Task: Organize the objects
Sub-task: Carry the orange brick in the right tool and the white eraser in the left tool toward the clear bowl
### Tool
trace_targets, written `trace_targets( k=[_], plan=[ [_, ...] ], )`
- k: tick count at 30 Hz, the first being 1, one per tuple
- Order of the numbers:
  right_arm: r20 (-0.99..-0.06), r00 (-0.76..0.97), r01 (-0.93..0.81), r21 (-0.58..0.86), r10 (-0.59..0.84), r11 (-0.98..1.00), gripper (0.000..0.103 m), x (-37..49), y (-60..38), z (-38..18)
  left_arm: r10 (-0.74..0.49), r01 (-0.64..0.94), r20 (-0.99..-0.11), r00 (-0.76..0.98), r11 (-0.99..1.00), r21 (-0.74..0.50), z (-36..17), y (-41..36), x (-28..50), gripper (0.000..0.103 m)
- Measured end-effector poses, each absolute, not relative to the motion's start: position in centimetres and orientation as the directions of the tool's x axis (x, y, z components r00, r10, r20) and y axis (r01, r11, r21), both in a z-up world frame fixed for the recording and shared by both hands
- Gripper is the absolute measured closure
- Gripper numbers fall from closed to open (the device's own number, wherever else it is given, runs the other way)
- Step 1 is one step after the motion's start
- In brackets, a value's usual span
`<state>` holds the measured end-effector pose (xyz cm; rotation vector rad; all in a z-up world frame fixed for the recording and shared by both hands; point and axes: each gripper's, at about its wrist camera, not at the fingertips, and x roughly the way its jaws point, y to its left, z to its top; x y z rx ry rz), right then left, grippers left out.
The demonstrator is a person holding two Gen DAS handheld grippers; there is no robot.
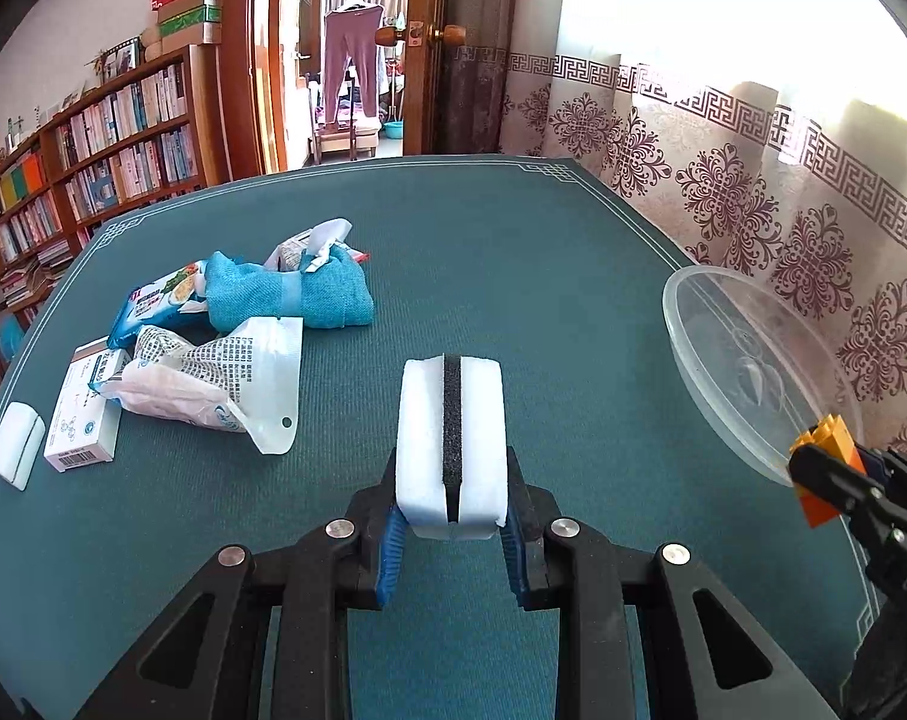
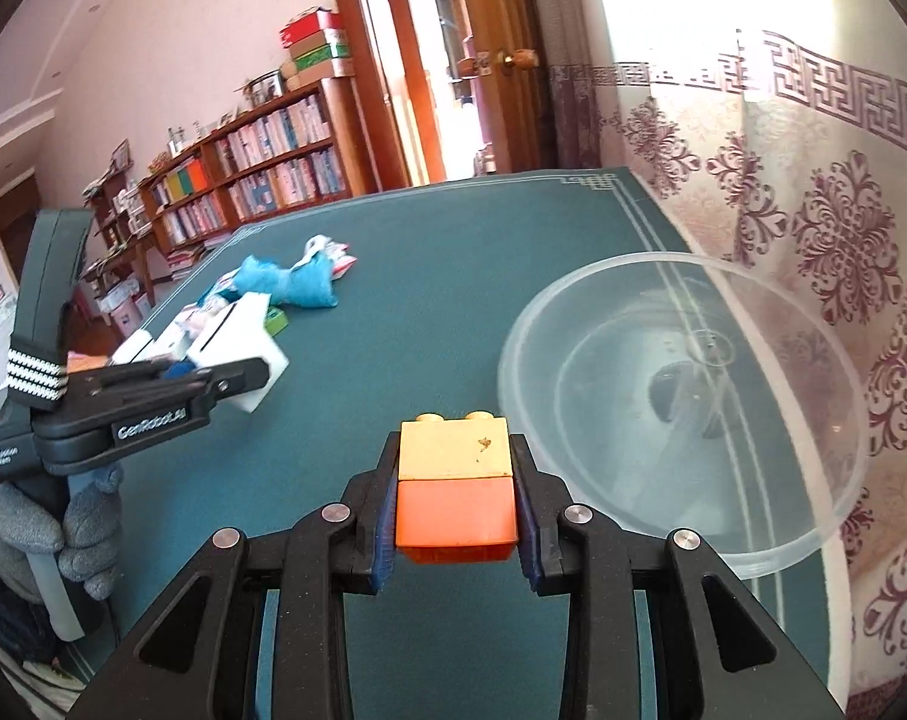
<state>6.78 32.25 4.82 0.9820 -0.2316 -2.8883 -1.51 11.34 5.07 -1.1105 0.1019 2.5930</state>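
My left gripper (image 1: 452,480) is shut on a white sponge with a black middle layer (image 1: 450,438) and holds it above the green table mat. It also shows in the right wrist view (image 2: 237,384), with the sponge (image 2: 246,348) in its jaws. My right gripper (image 2: 456,498) is shut on a toy brick block, yellow over orange (image 2: 453,489), just in front of a clear plastic bowl (image 2: 681,402). In the left wrist view the right gripper (image 1: 825,474) holds the block (image 1: 822,450) at the near rim of the bowl (image 1: 747,360).
A pile lies at the left of the mat: a blue cloth (image 1: 291,294), a blue snack pack (image 1: 153,300), a printed plastic bag (image 1: 213,384), a white carton (image 1: 87,414) and a small white case (image 1: 15,444). A patterned curtain (image 1: 783,204) hangs along the right edge.
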Motion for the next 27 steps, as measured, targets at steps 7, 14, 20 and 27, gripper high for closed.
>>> trace_targets(
  k=[7, 14, 20, 27],
  plan=[
    [-0.587, -0.809, -0.142, 0.143, 0.032, -0.979, 0.07, 6.6, 36.9, 4.9, 0.288, -0.365, -0.716, -0.635, -0.93, -0.05, 5.2, 13.5, -1.3, 0.074],
    [-0.592, -0.795, -0.253, 0.12, 0.136, -0.96, 0.069, 6.8, 39.4, 4.1, 0.333, -0.419, -0.712, -0.619, -0.906, -0.059, 5.8, 15.8, -1.2, 0.074],
    [-0.577, -0.801, -0.273, 0.113, 0.16, -0.955, 0.068, 7.1, 39.4, 4.3, 0.383, -0.472, -0.707, -0.595, -0.878, -0.077, 6.2, 18.0, -1.2, 0.074],
    [-0.573, -0.804, -0.27, 0.107, 0.163, -0.957, 0.068, 7.1, 39.4, 4.5, 0.45, -0.542, -0.69, -0.567, -0.835, -0.099, 6.8, 21.2, -1.5, 0.074]
  ],
)
